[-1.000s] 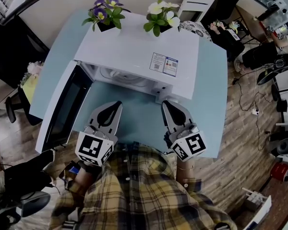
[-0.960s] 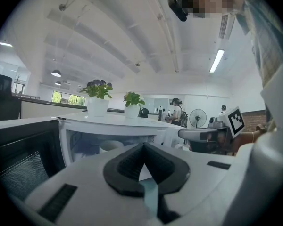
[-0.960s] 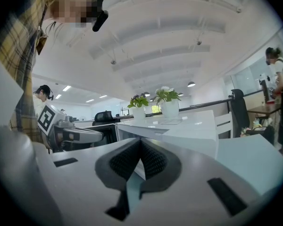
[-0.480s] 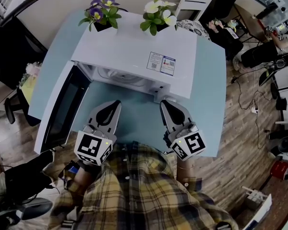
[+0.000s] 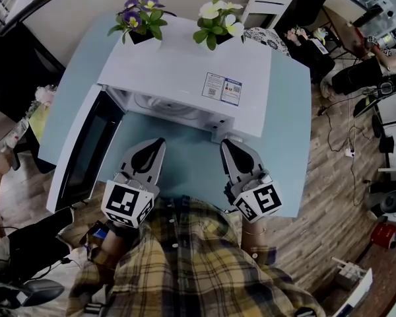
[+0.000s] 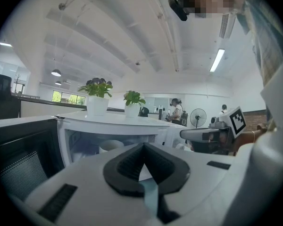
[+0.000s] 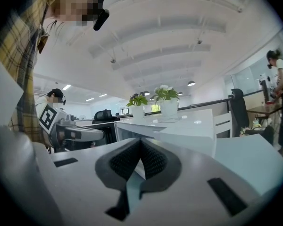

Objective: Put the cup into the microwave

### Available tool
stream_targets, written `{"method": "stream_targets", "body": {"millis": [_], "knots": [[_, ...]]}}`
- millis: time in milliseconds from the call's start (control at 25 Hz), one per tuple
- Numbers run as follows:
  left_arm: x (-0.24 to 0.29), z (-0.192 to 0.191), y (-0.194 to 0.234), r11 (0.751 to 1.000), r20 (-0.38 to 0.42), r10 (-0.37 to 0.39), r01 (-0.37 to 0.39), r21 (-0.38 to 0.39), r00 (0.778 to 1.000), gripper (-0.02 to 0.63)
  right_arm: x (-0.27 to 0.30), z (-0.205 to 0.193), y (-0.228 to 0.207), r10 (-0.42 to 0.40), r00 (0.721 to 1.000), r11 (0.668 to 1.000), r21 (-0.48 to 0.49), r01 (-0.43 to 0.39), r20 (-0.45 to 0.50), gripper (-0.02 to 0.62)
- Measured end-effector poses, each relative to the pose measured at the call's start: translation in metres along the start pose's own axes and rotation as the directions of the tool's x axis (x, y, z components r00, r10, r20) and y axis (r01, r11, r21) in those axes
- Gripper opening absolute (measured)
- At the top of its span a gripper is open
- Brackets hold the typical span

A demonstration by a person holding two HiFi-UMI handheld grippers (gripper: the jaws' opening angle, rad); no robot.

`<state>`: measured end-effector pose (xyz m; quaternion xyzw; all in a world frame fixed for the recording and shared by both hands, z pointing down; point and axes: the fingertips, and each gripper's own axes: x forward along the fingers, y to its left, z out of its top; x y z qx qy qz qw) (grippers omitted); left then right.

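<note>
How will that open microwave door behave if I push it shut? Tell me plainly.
The door stands wide open on its left hinge, so it should probably swing as one rigid panel. The microwave sits on a smooth table, so a hard shove might slide it. The purple-flowered pot and white-flowered pot on top could wobble.

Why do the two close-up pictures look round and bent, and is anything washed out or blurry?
Left gripper view: very wide lens, dark corners, the ceiling beams bowed, the strip light glaring. Right gripper view: same bending, the ceiling washed pale. Head view: dimmer, flatter light, the microwave sharp, the room's edges curved.
</note>
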<state>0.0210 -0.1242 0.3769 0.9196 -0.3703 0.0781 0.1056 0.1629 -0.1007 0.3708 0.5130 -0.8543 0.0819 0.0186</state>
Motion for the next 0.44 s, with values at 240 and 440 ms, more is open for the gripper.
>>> {"method": "stream_targets", "body": {"millis": [240, 440], "knots": [[0.0006, -0.0006, 0.0036, 1.000, -0.001, 0.001, -0.001, -0.005, 1.000, -0.008, 0.0004, -0.0027, -0.0012, -0.011, 1.000, 1.000, 0.008, 0.011, -0.008, 0.002], [0.0016, -0.0021, 0.0045, 1.000, -0.005, -0.007, 0.007, 0.006, 1.000, -0.008, 0.0030, -0.0031, 0.0005, -0.014, 1.000, 1.000, 0.008, 0.014, -0.010, 0.002]]}}
